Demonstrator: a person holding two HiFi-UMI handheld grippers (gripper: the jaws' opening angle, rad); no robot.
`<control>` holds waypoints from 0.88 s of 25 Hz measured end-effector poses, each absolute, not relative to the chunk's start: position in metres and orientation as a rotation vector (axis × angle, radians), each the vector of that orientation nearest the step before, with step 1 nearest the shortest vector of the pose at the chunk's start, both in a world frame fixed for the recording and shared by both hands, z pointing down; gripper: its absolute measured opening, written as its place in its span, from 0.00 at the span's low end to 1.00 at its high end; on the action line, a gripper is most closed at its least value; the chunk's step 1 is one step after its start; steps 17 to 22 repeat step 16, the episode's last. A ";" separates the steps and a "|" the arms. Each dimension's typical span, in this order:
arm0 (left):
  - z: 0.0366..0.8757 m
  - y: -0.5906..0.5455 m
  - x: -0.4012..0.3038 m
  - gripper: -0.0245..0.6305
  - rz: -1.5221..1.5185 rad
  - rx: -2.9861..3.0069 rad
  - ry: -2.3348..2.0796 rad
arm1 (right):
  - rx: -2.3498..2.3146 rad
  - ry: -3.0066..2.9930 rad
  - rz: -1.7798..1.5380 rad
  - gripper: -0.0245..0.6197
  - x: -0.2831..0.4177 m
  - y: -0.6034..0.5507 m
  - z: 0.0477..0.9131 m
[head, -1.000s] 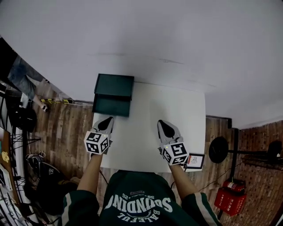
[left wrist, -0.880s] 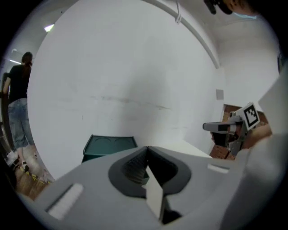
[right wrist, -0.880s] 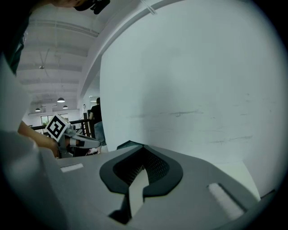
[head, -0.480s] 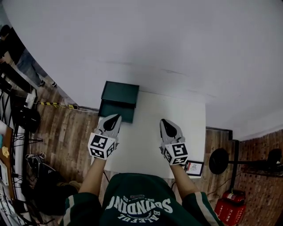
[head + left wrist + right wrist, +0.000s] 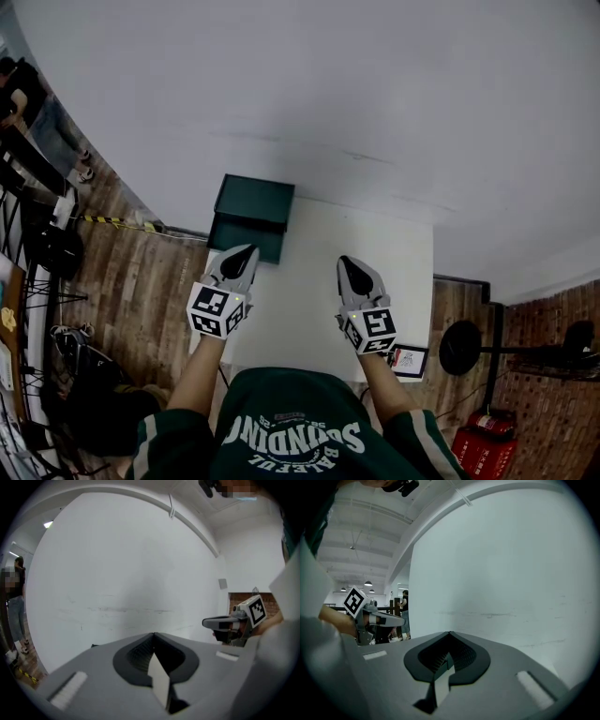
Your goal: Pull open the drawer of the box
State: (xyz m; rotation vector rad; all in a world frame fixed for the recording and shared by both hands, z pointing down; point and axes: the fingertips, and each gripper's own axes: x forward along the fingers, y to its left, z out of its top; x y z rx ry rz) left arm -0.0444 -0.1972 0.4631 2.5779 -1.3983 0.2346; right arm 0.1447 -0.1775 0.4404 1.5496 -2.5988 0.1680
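Box [image 5: 251, 217] on the table's [image 5: 394, 272] far left corner, left tongs [image 5: 246, 251] just before it, right tongs [image 5: 345, 262] further right.

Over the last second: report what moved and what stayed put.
The left gripper moved forward to the front of the dark green box, and its jaws closed fully on nothing. The right gripper stayed shut over the white table; the box did not move.

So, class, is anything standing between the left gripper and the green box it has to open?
Nothing visible does. The left gripper, fingers shut and empty, is right at the near side of the box. Only the bare white table lies around them.
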 end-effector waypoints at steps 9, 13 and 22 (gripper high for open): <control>0.468 -0.195 -0.047 0.12 0.236 2.564 -1.401 | 1.546 -2.596 0.185 0.04 0.144 -0.173 0.445; 0.470 -0.193 -0.046 0.12 0.239 2.557 -1.399 | 1.538 -2.595 0.196 0.04 0.144 -0.172 0.447; 0.469 -0.191 -0.045 0.12 0.240 2.557 -1.404 | 1.536 -2.600 0.198 0.04 0.145 -0.170 0.447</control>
